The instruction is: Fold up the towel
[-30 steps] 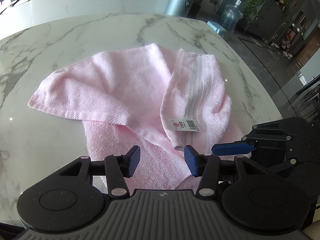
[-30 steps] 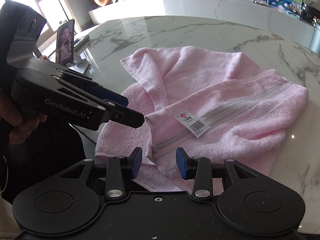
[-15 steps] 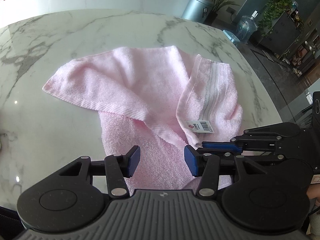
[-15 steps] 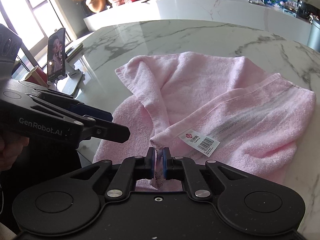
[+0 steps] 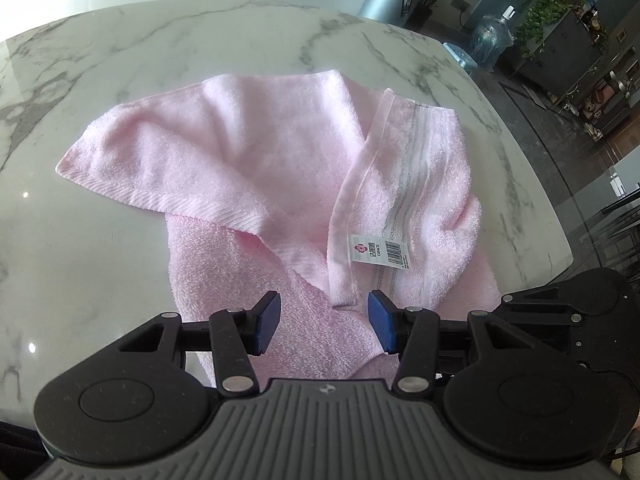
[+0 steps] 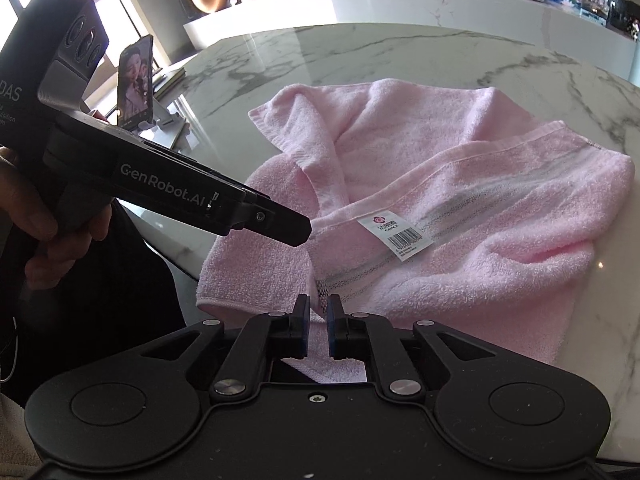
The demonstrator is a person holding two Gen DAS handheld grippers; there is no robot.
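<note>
Pink terry: towel (image 5: 272,184), crumpled mid-frame on marble table (image 5: 120,40).
Right gripper (image 6: 318,326): jaws opening, corner between, releasing for a regrip.
Left gripper (image 5: 324,322): unclenched, empty, poised over near edge.

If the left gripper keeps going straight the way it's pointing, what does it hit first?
Most likely the pink towel: the left gripper points down at its near corner by the white label, jaws open with nothing gripped. Exact depth is unclear.
</note>
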